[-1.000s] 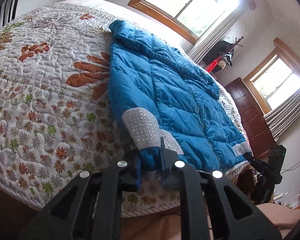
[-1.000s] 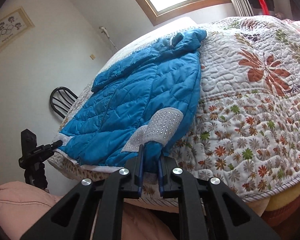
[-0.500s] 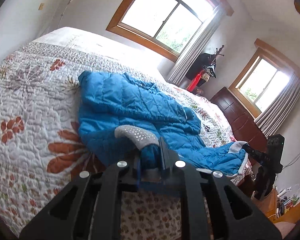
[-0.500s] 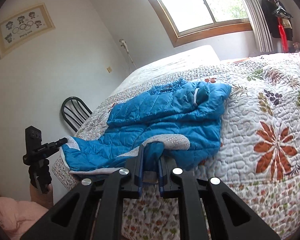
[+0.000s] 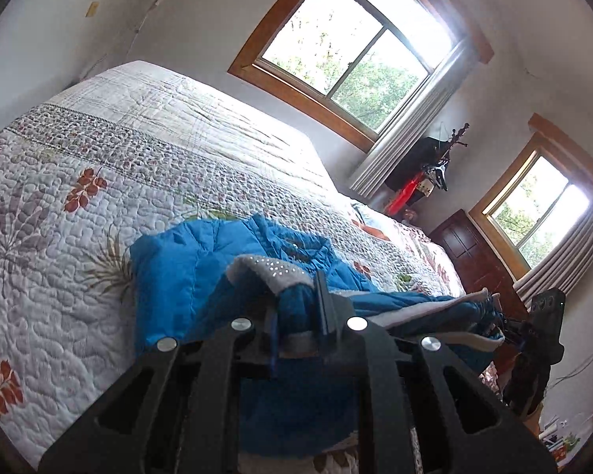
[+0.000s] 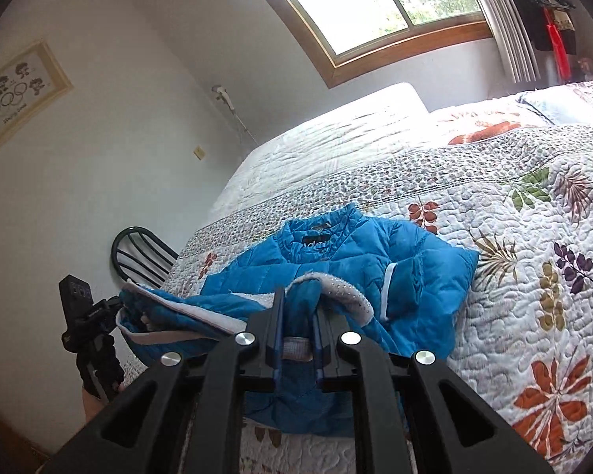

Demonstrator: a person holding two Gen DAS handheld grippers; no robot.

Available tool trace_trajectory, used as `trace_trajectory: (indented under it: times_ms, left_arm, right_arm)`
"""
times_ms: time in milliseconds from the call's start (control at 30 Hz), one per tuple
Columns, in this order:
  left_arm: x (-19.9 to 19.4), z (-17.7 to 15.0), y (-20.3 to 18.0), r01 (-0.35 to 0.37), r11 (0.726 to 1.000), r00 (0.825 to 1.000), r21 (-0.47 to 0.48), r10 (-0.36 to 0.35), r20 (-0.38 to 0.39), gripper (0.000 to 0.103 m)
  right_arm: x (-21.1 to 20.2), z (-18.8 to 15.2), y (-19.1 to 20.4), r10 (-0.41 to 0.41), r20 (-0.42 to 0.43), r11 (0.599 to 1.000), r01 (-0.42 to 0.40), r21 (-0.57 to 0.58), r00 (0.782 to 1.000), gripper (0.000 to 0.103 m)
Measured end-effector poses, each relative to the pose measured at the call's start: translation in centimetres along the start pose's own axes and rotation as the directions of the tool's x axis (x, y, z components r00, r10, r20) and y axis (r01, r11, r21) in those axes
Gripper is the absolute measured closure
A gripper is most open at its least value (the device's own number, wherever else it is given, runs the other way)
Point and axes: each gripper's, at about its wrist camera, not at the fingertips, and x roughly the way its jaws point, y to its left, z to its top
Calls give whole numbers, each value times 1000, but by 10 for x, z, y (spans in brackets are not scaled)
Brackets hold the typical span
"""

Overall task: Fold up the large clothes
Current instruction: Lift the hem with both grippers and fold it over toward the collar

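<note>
1. Left tool (image 5: pixel 296 316): narrow, clamped on the jacket (image 5: pixel 201 268) hem corner at 6 o'clock.
2. Right tool (image 6: pixel 298 318): narrow, pinching the other hem corner.
3. Jacket: a second ago flat on the bed (image 5: pixel 99 166); now its hem is raised and carried toward the collar (image 6: pixel 320 233) at 12 o'clock. Bottom-to-top fold likely half done.
4. Window (image 5: pixel 355 51): 1 o'clock, beyond the bed.
</note>
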Motion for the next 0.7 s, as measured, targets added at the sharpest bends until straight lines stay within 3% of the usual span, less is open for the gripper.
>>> trace_trajectory:
  times_ms: [400, 700]
  left_arm:
    - [128, 45, 55, -139, 987, 986, -76, 132, -101, 88]
    - [190, 43, 95, -187, 975, 967, -122, 160, -200, 85]
  right_arm:
    - [107, 57, -75, -39, -96, 982, 56, 178, 995, 92]
    - [174, 58, -132, -54, -181, 946, 108, 304, 982, 92]
